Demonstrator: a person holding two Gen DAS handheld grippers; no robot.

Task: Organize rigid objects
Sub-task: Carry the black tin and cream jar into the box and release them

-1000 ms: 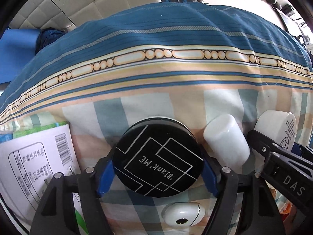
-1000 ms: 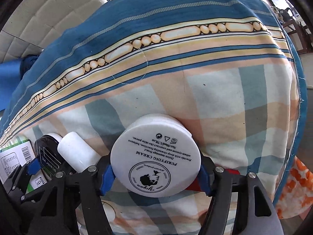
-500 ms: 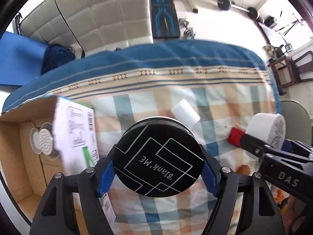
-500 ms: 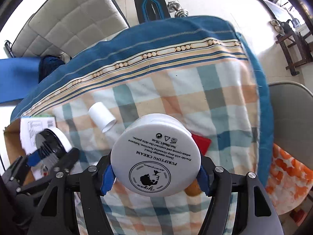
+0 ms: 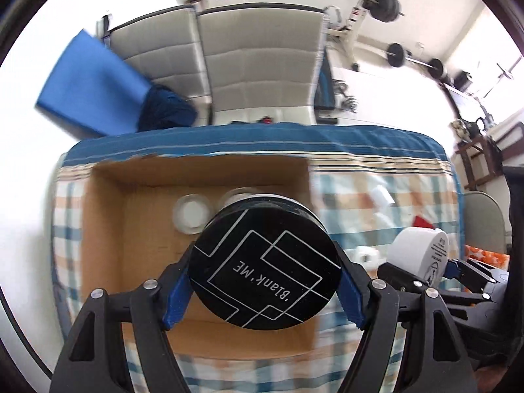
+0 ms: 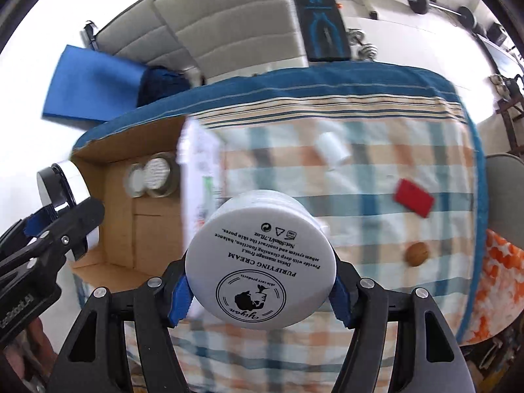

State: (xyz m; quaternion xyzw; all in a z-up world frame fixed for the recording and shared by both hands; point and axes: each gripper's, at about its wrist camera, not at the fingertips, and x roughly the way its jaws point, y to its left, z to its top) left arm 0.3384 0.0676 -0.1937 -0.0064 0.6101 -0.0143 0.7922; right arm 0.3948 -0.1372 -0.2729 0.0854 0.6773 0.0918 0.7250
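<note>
- While both of my tools are raised above the tabletop [image 6: 376, 203] with its checked cloth, each carries one jar, so two things can go to the cardboard box [image 5: 108, 229] in a single trip.
- My left gripper [image 5: 262, 290] has its jaws clamped on the black jar [image 5: 265, 265], lid facing the camera, gripped across its round side wall; it hangs over the open box, which I judge is the drop-off spot.
- Two round containers [image 5: 191, 213] already sit at the far end of the box floor, so I'd set the black jar on the bare cardboard nearer to me.
- My right gripper [image 6: 260, 290] has its jaws clamped on the white cream jar [image 6: 260, 262], held over the cloth just right of the box.
- Left on the cloth: a white bottle [image 6: 332, 149] lying down, a red block [image 6: 414, 196], and a small brown ball [image 6: 417, 253], well apart from each other.
</note>
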